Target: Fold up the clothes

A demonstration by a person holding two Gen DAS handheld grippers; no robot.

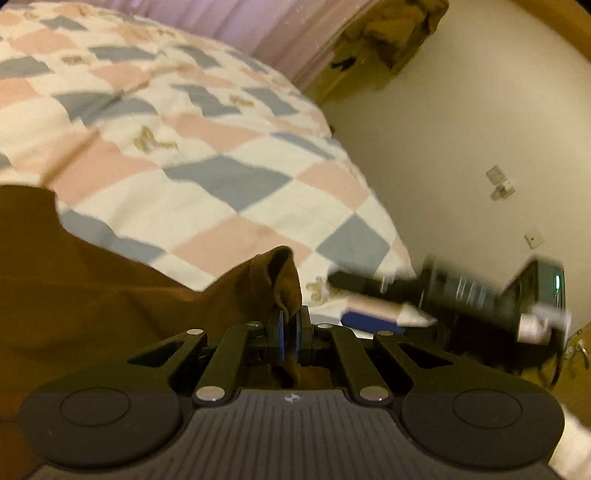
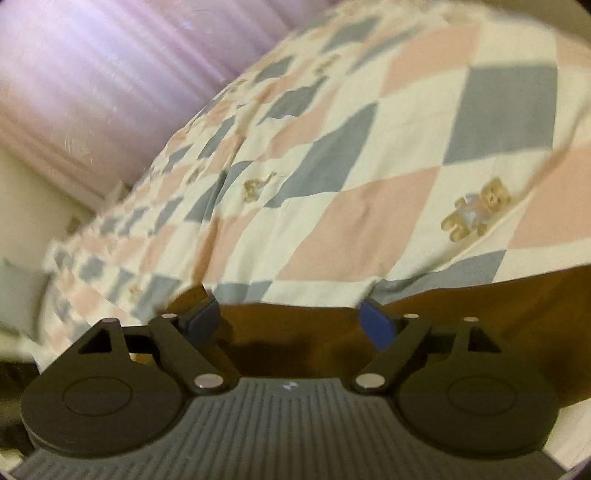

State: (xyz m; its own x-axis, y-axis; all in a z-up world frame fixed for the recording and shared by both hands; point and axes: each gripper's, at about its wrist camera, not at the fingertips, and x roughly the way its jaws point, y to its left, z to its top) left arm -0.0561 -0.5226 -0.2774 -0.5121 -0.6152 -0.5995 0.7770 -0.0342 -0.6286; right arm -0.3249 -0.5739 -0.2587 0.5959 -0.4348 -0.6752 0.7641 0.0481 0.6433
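A brown garment (image 1: 92, 280) lies on a bed covered by a checked quilt (image 1: 192, 147) of pink, grey and cream squares with small teddy bears printed on it. In the left wrist view the left gripper (image 1: 290, 332) has its jaws pressed together on a raised fold of the brown cloth, which bunches up into a peak just above the blue pads and also hangs down behind them. The rest of the garment spreads away to the left of that view across the quilt. The right gripper (image 1: 424, 295) shows there too, blurred, off to the right near the edge of the bed, with a white sleeve (image 1: 535, 325) behind it. A pale wall (image 1: 461, 129) carries a few switch plates, and a lilac curtain (image 1: 258, 33) hangs beyond the bed.

In the right wrist view the right gripper (image 2: 295, 321) has its jaws spread wide, with the brown garment (image 2: 295, 332) lying below and between them; the pads do not press on it. The garment's edge runs across the quilt (image 2: 351, 166) just ahead of the fingertips. The curtain (image 2: 92, 74) fills the upper left
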